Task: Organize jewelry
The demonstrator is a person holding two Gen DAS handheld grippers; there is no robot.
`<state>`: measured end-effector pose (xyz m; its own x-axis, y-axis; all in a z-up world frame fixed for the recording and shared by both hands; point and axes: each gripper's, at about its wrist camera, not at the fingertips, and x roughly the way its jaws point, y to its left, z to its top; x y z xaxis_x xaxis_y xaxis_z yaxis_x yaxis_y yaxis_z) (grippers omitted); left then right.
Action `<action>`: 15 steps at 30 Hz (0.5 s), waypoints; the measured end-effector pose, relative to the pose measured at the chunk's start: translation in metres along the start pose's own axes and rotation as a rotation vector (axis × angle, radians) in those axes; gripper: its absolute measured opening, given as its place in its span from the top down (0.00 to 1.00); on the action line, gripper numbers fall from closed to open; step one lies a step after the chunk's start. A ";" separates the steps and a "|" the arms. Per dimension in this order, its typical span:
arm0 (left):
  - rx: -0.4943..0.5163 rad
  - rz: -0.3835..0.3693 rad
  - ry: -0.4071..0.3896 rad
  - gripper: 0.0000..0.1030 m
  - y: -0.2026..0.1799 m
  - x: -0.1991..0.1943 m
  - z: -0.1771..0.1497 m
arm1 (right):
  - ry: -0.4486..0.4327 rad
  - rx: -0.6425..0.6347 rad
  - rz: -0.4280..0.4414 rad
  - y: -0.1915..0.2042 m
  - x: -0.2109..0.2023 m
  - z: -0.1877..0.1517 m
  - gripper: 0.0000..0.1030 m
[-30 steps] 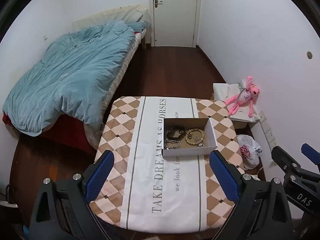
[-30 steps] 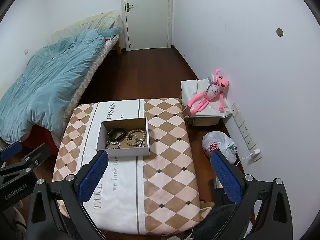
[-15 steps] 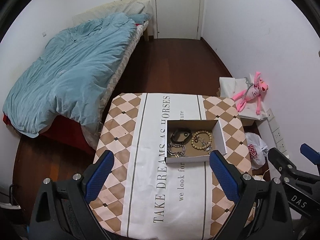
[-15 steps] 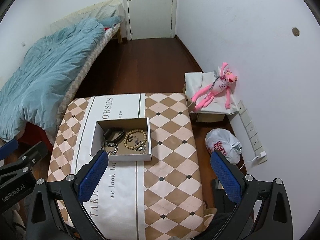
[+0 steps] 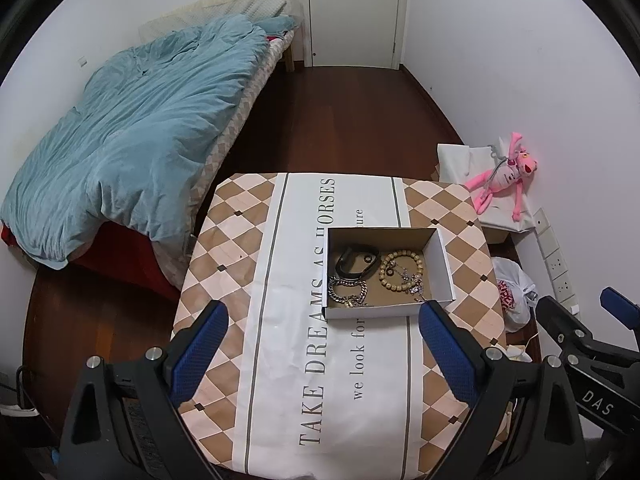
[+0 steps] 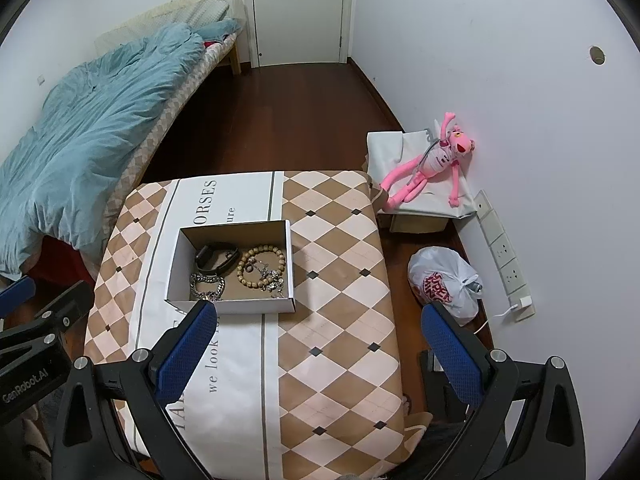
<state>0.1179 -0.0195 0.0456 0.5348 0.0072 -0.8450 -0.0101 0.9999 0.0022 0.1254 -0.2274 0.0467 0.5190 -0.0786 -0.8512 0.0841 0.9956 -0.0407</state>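
An open cardboard box point(image 5: 442, 260) point(image 6: 176, 256) stands on a table with a checkered cloth point(image 5: 240, 240) point(image 6: 340, 264). Inside lie a black band point(image 5: 356, 262) point(image 6: 216, 260), a wooden bead bracelet point(image 5: 400, 270) point(image 6: 260, 266), a silver chain bracelet point(image 5: 347, 291) point(image 6: 206, 283) and small metal pieces point(image 6: 274, 280). My left gripper point(image 5: 322, 338) is open and empty, above the table's near half, short of the box. My right gripper point(image 6: 316, 340) is open and empty, above the table's near right part.
A bed with a blue duvet point(image 5: 132, 132) stands to the left. A pink plush toy point(image 6: 432, 164) lies on a white-covered box by the right wall. A white plastic bag point(image 6: 444, 280) and a power strip point(image 6: 504, 252) are on the floor at right. A door point(image 5: 352, 8) is at the back.
Both grippers have moved forward and lower toward the table; the box and table look larger and nearer. The jaws stay open and empty.
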 end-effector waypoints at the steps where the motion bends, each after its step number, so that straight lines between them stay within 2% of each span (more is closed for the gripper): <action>1: 0.000 0.000 0.000 0.06 0.000 0.000 0.000 | 0.000 0.000 0.002 0.000 0.000 0.000 0.00; 15: 0.006 0.012 -0.003 0.06 0.002 0.003 -0.003 | 0.007 -0.011 0.015 0.004 0.001 -0.001 0.00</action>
<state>0.1174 -0.0174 0.0415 0.5370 0.0193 -0.8434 -0.0112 0.9998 0.0158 0.1250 -0.2232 0.0452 0.5137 -0.0637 -0.8556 0.0668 0.9972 -0.0341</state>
